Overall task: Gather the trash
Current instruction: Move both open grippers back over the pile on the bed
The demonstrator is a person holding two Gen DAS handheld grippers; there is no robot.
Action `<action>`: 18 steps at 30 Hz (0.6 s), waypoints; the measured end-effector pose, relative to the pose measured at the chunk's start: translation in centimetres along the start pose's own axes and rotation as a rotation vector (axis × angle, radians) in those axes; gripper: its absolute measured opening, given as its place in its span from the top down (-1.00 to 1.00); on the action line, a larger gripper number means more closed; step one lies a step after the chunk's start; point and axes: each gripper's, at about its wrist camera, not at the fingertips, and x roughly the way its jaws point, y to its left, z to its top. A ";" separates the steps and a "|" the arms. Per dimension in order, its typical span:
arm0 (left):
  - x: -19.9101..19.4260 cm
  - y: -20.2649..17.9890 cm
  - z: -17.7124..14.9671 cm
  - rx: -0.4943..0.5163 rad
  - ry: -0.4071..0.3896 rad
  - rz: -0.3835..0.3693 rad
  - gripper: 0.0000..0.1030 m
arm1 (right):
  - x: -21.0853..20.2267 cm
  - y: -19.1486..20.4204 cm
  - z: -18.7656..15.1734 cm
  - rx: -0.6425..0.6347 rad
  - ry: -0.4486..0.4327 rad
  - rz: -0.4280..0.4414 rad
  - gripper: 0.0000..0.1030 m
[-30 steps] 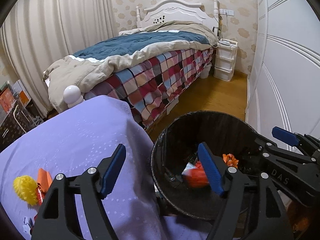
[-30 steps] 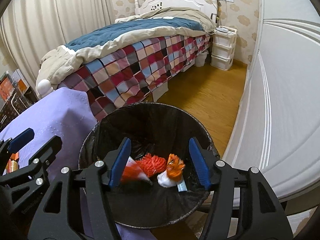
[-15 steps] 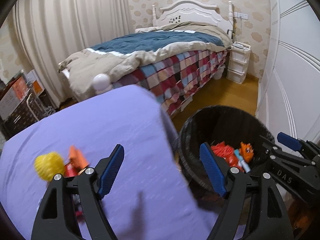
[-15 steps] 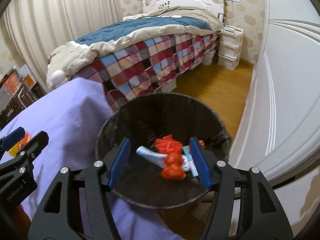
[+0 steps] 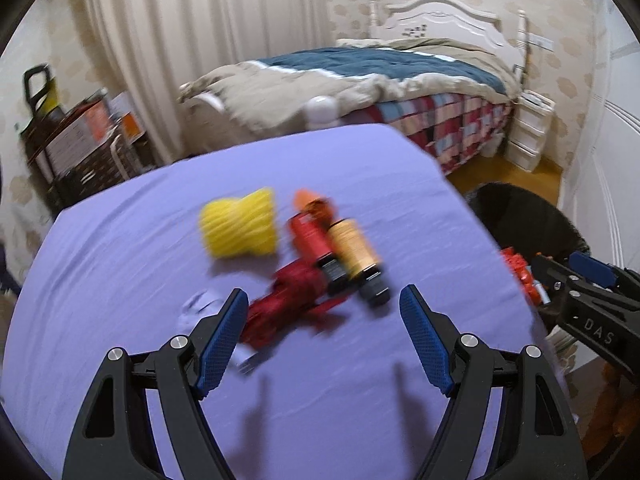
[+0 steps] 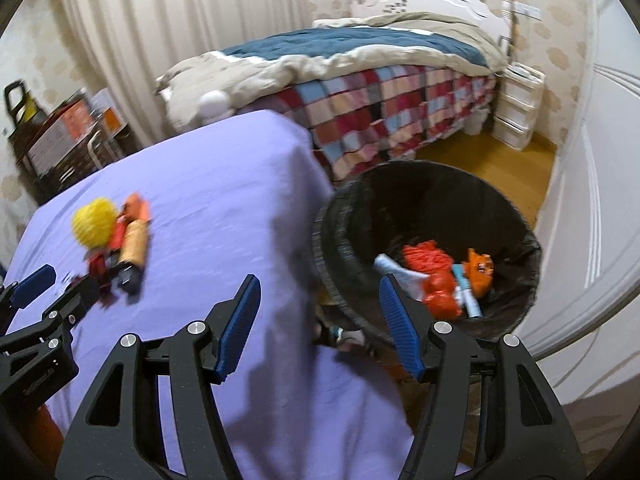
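1. Left tongs (image 5: 322, 336), seen from the left wrist, are spread wide and hold nothing, hovering above the purple tabletop (image 5: 120, 280). Just ahead of their tips lies a blurred cluster of trash: a crumpled red wrapper (image 5: 288, 304) nearest, a red tube (image 5: 314, 246) and a tan tube (image 5: 356, 258) side by side, touching, and a yellow ribbed ball (image 5: 240, 222) just beside them on the left. Bare cloth surrounds the cluster on every side. The tabletop's right edge drops off close to the black trash bin (image 5: 528, 216), which stands on the floor below it. The right tongs (image 5: 576, 280) reach in from the right, over that edge.

2. Right tongs (image 6: 320, 326), seen from the right wrist, are also spread and empty, poised above the tabletop's right edge (image 6: 304, 216), one finger over the cloth, the other toward the bin (image 6: 516, 208). Inside the bin lie orange scraps (image 6: 424, 258) and a pale blue tube (image 6: 466, 294). Wooden floor (image 6: 480, 160) lies open between bin, checked bed (image 6: 380, 96) and white wardrobe door (image 6: 600, 160). The trash cluster (image 6: 116, 240) sits well apart at left, near the left tongs (image 6: 52, 284).
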 end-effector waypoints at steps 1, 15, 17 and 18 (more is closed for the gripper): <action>-0.1 0.8 -0.4 -0.013 0.008 0.011 -0.47 | -0.1 0.6 -0.1 -0.010 0.001 0.006 -0.17; 1.4 5.9 -2.9 -0.134 0.101 0.066 -0.47 | 0.2 6.1 -1.7 -0.132 0.033 0.038 -0.18; 1.7 6.5 -3.1 -0.145 0.117 0.071 -0.47 | 0.3 6.1 -1.7 -0.129 0.037 0.039 -0.18; 1.7 6.7 -3.2 -0.152 0.123 0.070 -0.47 | 0.4 6.0 -1.7 -0.126 0.041 0.041 -0.18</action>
